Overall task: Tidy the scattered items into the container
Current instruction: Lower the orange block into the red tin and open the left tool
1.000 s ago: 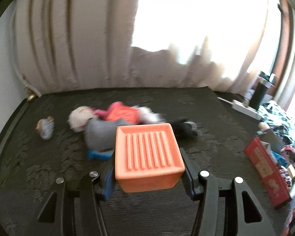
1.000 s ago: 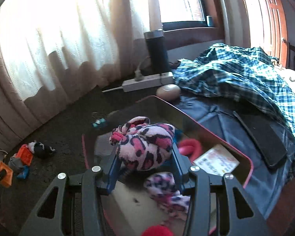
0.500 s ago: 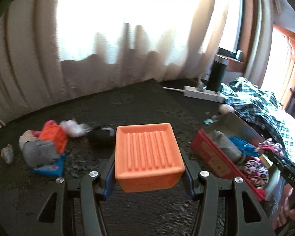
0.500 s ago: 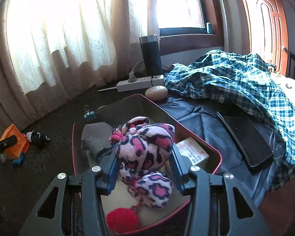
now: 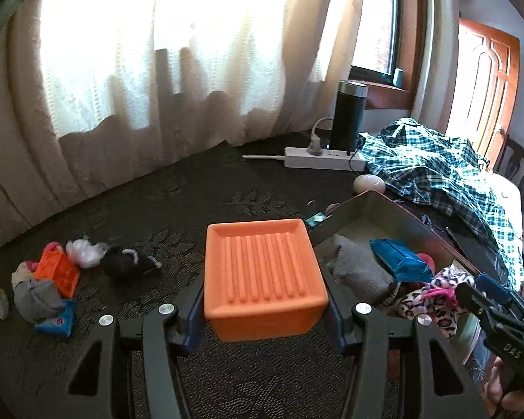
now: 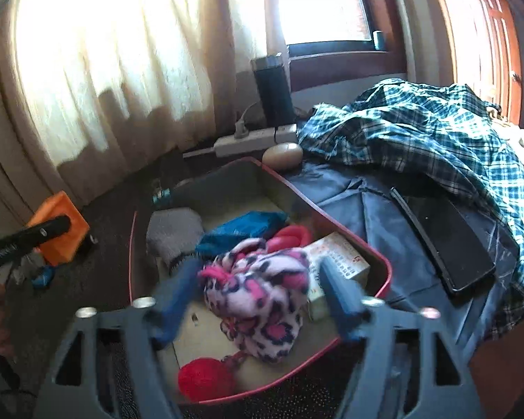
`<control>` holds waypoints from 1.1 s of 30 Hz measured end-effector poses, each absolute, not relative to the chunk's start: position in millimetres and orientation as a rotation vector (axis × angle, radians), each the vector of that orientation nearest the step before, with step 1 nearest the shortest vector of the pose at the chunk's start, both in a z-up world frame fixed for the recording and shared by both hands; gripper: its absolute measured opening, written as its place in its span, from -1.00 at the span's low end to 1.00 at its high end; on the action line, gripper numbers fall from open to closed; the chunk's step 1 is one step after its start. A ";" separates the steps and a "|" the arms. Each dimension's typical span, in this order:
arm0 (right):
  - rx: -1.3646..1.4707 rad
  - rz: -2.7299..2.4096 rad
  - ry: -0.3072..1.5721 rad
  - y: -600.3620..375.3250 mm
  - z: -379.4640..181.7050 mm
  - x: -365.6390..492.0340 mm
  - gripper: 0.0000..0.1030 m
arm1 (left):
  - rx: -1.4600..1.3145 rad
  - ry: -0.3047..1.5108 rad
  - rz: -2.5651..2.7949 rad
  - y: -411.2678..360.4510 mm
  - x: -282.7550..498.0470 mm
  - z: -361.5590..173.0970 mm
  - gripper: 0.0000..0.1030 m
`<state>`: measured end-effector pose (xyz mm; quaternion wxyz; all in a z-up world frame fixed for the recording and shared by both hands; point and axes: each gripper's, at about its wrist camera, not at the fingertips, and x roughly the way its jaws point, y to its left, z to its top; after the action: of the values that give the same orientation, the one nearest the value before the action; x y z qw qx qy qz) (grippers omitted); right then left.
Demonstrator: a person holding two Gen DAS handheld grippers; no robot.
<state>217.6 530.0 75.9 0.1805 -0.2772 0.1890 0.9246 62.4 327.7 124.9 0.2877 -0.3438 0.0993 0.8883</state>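
Note:
My left gripper (image 5: 263, 295) is shut on an orange ribbed dish (image 5: 262, 265), held above the dark carpet just left of the red-rimmed container (image 5: 359, 206). In the right wrist view the right gripper (image 6: 260, 276) hangs over the container (image 6: 384, 265). Its jaws are opening, and a pink leopard-print fluffy item (image 6: 258, 296) sits loose between them with gaps at both pads. A grey sock (image 6: 174, 234), a blue packet (image 6: 241, 227), a red pompom (image 6: 202, 377) and a small box (image 6: 339, 255) lie inside. The orange dish (image 6: 63, 230) shows at far left.
A pile stays on the carpet at left: an orange block (image 5: 57, 276), grey sock (image 5: 35, 296), white fluff (image 5: 84, 248), black item (image 5: 125, 262). Behind the container are a power strip (image 5: 321, 157), black tumbler (image 5: 347, 118), plaid shirt (image 5: 436, 167) and phone (image 6: 443, 241).
The left gripper has swung right with the orange dish, from the floor pile to beside the container. The right gripper's jaws have spread off the leopard item, which has sagged lower.

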 end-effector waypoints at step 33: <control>-0.741 2.546 0.538 548.8 64.9 215.4 0.59 | -0.892 0.406 2.170 450.8 48.4 108.5 0.44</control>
<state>215.4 548.8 64.9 0.2162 -0.2675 0.1942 0.9187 48.4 450.8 108.5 0.3713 -0.3478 0.1582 0.8462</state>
